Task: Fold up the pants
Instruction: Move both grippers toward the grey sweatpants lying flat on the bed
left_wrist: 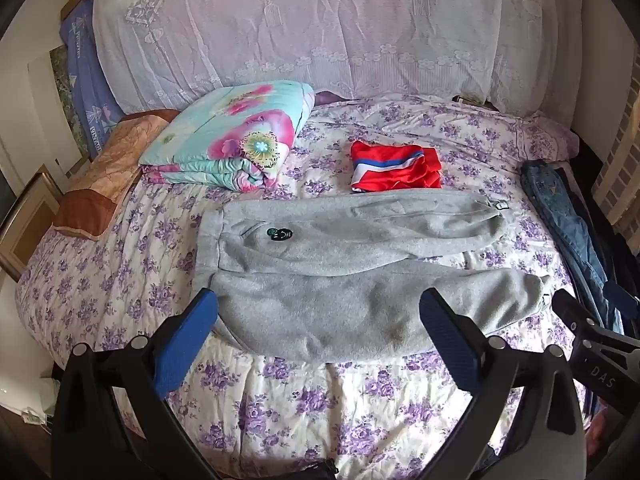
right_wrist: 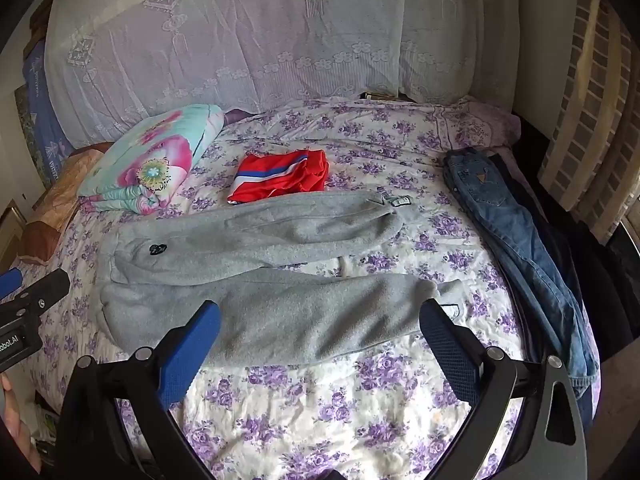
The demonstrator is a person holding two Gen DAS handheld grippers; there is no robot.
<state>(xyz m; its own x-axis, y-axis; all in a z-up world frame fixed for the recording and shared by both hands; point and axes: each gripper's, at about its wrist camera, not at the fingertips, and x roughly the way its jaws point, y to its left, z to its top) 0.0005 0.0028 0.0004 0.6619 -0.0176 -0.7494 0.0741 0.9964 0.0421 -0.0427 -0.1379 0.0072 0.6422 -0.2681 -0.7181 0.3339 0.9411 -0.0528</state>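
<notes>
Grey fleece sweatpants [left_wrist: 340, 264] lie spread flat on the bed, waistband to the left, both legs running right; they also show in the right wrist view [right_wrist: 260, 272]. A small dark logo [left_wrist: 280, 234] sits near the waist. My left gripper [left_wrist: 320, 304] is open and empty, hovering above the near leg close to the waist. My right gripper [right_wrist: 320, 316] is open and empty, above the near leg toward its cuff [right_wrist: 448, 300]. The right gripper's body shows at the right edge of the left wrist view [left_wrist: 592, 340].
The bed has a purple-flowered sheet [left_wrist: 320, 400]. A folded floral quilt [left_wrist: 232, 136] and a folded red garment [left_wrist: 396, 168] lie behind the pants. Blue jeans [right_wrist: 516, 248] lie along the right edge. A lace-covered pile [left_wrist: 320, 28] backs the bed.
</notes>
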